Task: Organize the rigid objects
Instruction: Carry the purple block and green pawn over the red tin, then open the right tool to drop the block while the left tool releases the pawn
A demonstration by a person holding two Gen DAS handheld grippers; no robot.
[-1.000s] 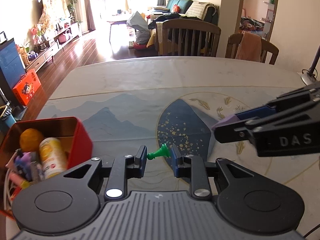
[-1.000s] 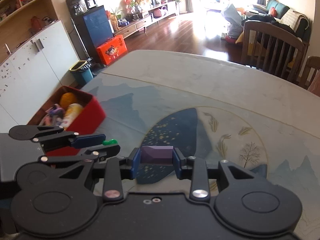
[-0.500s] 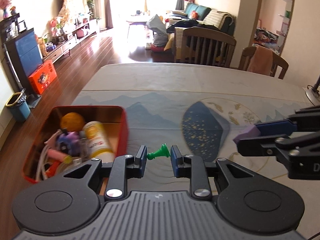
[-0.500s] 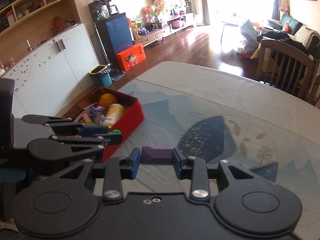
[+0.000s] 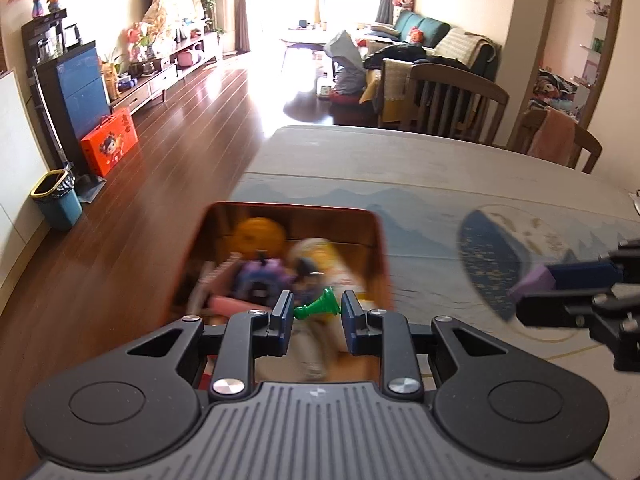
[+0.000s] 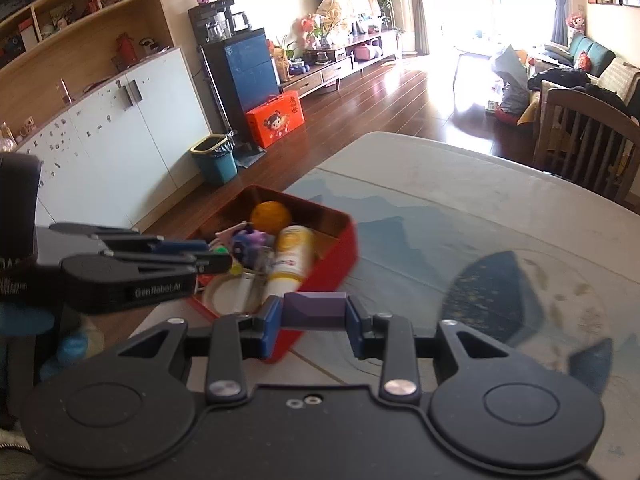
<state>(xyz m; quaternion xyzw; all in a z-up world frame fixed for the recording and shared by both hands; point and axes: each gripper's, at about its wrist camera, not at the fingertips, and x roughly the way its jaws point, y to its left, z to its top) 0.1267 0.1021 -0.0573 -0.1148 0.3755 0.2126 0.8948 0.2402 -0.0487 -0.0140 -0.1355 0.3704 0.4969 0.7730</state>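
My left gripper (image 5: 315, 309) is shut on a small green chess pawn (image 5: 318, 305) that lies sideways between the pads, and it hangs above the red box (image 5: 383, 248). My right gripper (image 6: 313, 315) is shut on a purple block (image 6: 314, 311), just beside the near corner of the red box (image 6: 347, 256). In the right wrist view the left gripper (image 6: 216, 258) reaches over the box from the left. In the left wrist view the right gripper (image 5: 532, 292) comes in from the right with the purple block (image 5: 538, 278) at its tip.
The box holds an orange ball (image 6: 270, 217), a yellow-and-white bottle (image 6: 290, 258), a purple toy (image 6: 248, 242) and other small items. It stands near the left edge of the table (image 6: 460, 184), which has a painted mat. Wooden chairs (image 5: 452, 100) stand at the far side.
Both grippers have swung left across the table with their objects. The left one now hangs over the red box; the right one has come up beside it.
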